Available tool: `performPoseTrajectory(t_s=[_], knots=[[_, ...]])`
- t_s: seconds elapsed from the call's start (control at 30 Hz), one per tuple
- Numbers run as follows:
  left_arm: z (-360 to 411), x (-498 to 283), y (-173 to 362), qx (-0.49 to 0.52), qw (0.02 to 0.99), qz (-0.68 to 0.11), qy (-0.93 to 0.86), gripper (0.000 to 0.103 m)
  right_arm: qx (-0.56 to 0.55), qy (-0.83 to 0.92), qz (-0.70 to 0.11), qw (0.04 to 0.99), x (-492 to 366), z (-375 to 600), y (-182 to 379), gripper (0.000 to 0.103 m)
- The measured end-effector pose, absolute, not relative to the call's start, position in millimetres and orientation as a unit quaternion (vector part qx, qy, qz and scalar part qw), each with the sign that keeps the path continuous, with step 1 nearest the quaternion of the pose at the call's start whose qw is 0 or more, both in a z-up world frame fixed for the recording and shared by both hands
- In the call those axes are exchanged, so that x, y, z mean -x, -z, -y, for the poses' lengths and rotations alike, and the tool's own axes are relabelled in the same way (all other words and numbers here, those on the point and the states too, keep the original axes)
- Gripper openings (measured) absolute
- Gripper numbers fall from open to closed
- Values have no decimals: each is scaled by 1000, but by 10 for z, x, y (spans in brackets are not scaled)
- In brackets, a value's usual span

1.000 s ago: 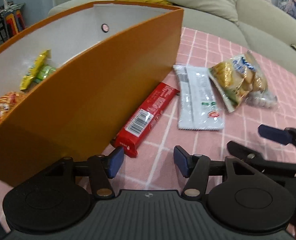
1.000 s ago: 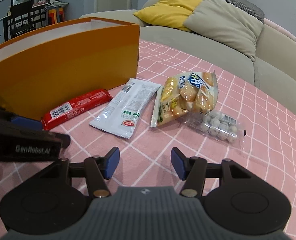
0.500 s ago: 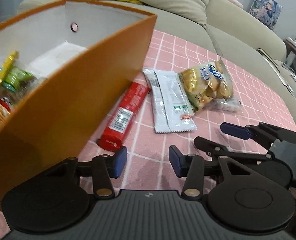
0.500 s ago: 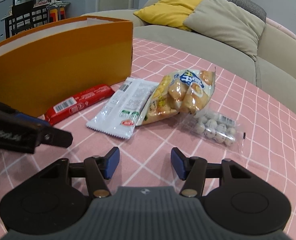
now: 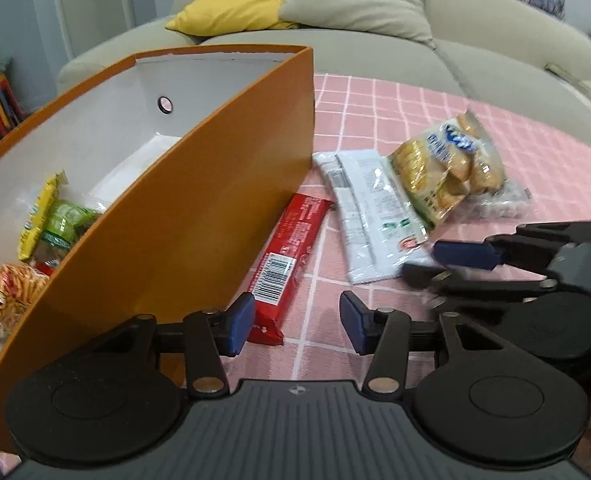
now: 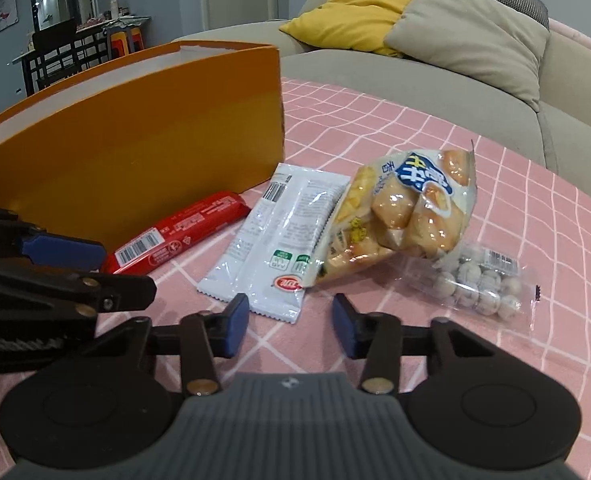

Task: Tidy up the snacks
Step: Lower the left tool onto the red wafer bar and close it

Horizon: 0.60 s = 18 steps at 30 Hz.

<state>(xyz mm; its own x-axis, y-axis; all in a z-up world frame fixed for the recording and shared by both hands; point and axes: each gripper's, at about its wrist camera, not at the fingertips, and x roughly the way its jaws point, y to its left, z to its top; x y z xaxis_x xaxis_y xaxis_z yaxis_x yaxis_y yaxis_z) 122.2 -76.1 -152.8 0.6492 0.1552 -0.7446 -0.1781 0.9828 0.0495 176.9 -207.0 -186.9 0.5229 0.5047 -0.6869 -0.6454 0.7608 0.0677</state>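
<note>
Orange box (image 5: 199, 216) beside red bar (image 5: 291, 256), left tool (image 5: 295, 322) apart and empty, right tool (image 6: 291, 326) closing, nothing between.

Legible text was scarce. The red snack bar (image 6: 179, 236) carried a white barcode label near its lower end; its digits and the white print along the wrapper could not be read. The white packet (image 6: 279, 240) bore a barcode at its top edge, blocks of small unreadable print, two green marks and a red oval logo near its bottom edge. The bun bag (image 6: 411, 208) showed large white Chinese characters on a blue emblem, not clearly readable. The clear bag of white balls (image 6: 479, 284) carried a small barcode sticker.
</note>
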Motion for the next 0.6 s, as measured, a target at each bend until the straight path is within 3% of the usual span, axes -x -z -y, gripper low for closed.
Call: performPoseTrajectory(t_s=[0.03,0.17,0.27,0.43,0.6], knots=[[794,-1227,1556,3,908,-407,-102,59,104,-333,-359,866,-1765,2063,1864,0],[917,-1274,1614,-36,905,-399,-141,59,117,-340,-357,862,-1747,2077,1860,0],[950,-1336,1662,-47,899,-405,-158,65,117,-339,-359,861,-1732,2128,1853,0],[835,-1397,1654,2,895,-422,-147,67,113,-335,-366,861,-1722,2220,1832,0],[706,-1360,1629,40,891,-435,-122,54,96,-341,-365,861,-1771,2223,1843,3]])
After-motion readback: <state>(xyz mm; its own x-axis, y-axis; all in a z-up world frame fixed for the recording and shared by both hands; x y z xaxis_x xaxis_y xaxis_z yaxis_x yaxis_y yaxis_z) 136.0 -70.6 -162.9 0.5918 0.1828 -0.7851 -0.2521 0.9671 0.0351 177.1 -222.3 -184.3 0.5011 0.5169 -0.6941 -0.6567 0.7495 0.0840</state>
